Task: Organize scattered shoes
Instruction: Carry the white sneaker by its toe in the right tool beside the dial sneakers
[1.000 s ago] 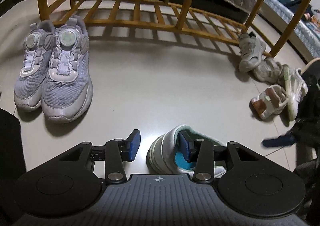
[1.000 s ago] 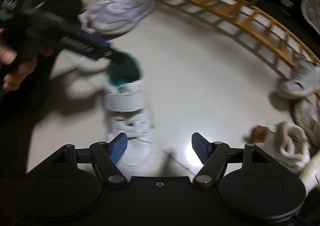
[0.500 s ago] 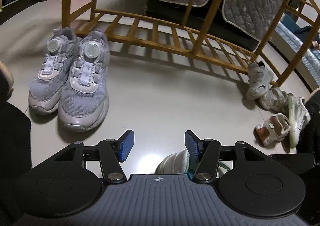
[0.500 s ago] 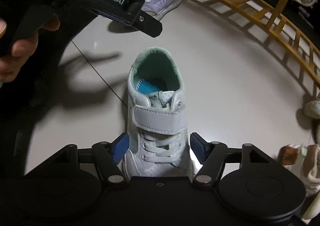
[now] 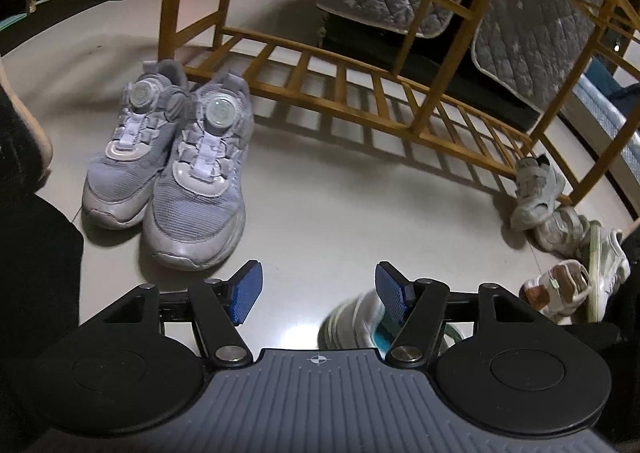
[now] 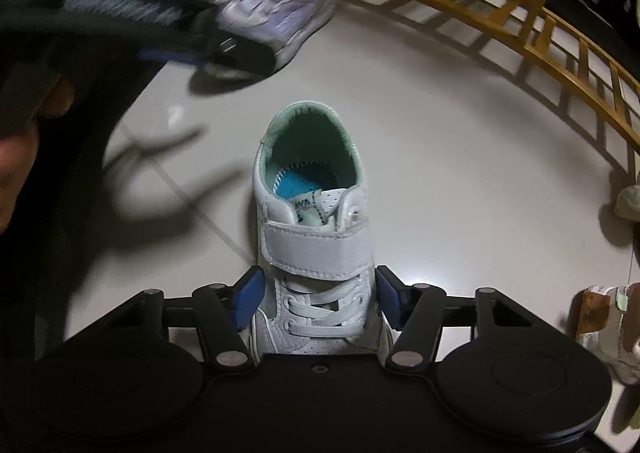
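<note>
Grey sneakers [image 5: 168,173] stand as a pair on the pale floor [image 5: 320,193], far left in the left wrist view, toes near, just in front of the wooden rack [image 5: 340,93]. The left gripper [image 5: 318,293] hangs with its jaws opening and nothing between them; the white shoe's [image 5: 352,327] heel shows just beside its right pad. Small shoes [image 5: 560,237] lie heaped at right.

From the right wrist, the right gripper [image 6: 318,301] straddles the white shoe's laces, jaws closing, blue pads [image 6: 246,299] just beside its sides; whether they press, I cannot tell. The left gripper crosses far left, blurred.
</note>
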Demonstrator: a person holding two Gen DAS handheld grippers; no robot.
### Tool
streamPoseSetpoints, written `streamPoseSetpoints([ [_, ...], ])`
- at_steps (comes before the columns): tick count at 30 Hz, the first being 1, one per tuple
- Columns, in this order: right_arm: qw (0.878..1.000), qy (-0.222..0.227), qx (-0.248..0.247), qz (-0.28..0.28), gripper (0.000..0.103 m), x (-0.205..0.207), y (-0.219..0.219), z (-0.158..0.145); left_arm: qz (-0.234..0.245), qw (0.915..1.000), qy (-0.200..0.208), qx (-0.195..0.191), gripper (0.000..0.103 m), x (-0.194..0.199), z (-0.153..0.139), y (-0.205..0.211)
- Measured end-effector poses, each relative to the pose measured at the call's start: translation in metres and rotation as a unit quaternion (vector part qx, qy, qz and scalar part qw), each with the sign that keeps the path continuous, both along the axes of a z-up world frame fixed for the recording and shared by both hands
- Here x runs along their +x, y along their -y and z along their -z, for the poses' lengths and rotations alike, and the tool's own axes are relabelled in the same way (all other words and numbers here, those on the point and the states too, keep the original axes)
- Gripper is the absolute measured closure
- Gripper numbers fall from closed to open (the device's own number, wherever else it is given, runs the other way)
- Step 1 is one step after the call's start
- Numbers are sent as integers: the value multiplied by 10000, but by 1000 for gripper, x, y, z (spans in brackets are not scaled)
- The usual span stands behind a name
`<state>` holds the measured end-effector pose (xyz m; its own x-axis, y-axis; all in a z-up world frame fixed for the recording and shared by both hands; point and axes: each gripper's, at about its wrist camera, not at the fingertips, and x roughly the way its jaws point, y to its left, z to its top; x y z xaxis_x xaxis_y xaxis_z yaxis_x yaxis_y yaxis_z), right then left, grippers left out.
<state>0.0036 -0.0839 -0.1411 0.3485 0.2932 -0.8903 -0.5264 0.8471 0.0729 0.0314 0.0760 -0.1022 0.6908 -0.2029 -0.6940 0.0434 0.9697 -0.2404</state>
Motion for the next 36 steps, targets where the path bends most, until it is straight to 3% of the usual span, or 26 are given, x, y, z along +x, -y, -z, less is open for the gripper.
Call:
streamPoseSetpoints([
  [10, 9971, -65, 308, 696, 46, 40, -10, 1, -371, 9993, 65, -60, 36, 0, -4, -11],
  [21, 9924, -93, 378, 1164, 46, 107, -31, 4, -619, 9973, -243, 311, 34, 6, 2, -15],
  [36, 9762, -221, 878, 1972, 47, 165, -67, 9, -854, 9947, -474, 325, 34, 10, 8, -23],
])
